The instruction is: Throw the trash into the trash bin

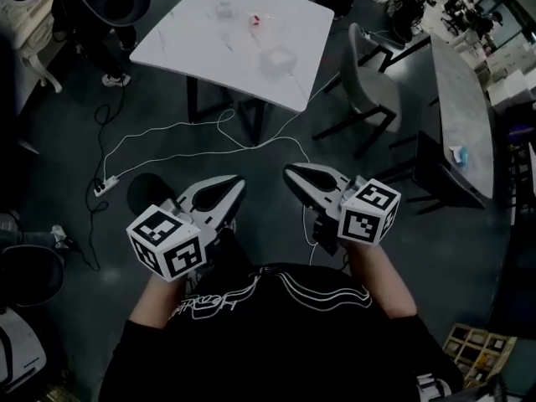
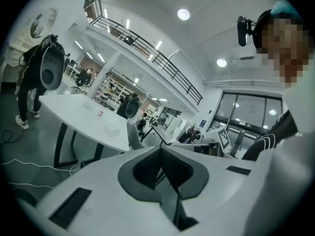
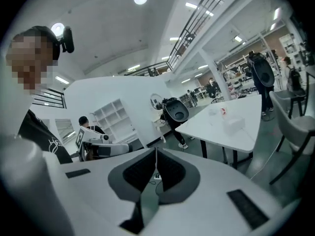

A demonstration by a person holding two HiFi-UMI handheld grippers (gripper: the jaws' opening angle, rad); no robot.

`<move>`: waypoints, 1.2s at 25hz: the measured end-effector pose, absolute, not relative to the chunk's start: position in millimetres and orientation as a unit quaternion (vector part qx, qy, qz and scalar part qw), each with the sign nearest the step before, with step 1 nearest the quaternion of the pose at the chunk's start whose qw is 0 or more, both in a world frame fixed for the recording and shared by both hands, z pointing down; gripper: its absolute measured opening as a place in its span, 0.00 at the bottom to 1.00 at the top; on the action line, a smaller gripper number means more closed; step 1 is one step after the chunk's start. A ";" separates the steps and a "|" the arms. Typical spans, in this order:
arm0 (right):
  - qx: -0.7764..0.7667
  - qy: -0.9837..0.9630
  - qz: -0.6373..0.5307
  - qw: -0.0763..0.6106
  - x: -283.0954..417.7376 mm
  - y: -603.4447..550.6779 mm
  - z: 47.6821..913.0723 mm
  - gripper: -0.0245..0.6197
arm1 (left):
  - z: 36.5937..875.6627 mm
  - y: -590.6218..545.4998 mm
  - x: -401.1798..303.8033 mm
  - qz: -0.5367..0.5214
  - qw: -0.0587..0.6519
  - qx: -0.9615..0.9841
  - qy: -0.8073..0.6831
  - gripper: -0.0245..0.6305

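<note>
on the counter ahead: trash, a red scrap and a white wad. left gripper and right gripper hover above the floor, well apart from it, both closed, empty.

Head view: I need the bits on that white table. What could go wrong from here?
The white cable lies between you and the table, so it could catch a foot. The left gripper and right gripper are both shut and empty, and they must open before reaching the small red scrap.
</note>
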State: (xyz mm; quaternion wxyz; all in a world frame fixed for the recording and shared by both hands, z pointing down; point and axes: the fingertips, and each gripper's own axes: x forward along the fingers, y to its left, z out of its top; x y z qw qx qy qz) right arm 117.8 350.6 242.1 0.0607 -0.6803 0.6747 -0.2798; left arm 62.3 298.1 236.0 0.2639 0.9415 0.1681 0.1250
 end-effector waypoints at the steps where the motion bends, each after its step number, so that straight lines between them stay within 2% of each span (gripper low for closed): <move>1: -0.677 0.676 -0.287 0.051 125.7 332.0 248.1 0.09 | 243.7 280.1 71.0 0.131 0.276 0.938 0.166 0.04; 4: -0.672 0.677 -0.299 0.024 150.5 277.8 260.7 0.09 | 254.2 223.8 97.1 0.136 0.298 0.931 0.161 0.04; 11: -0.660 0.669 -0.341 0.032 180.2 208.4 283.0 0.09 | 258.0 143.5 136.7 0.154 0.301 0.924 0.177 0.05; 23: -0.665 0.664 -0.339 0.043 255.0 179.0 291.0 0.09 | 271.7 129.0 217.6 0.199 0.287 0.915 0.204 0.04; 30: -0.667 0.666 -0.331 0.032 321.2 156.5 297.2 0.10 | 281.5 94.5 279.8 0.227 0.280 0.914 0.186 0.04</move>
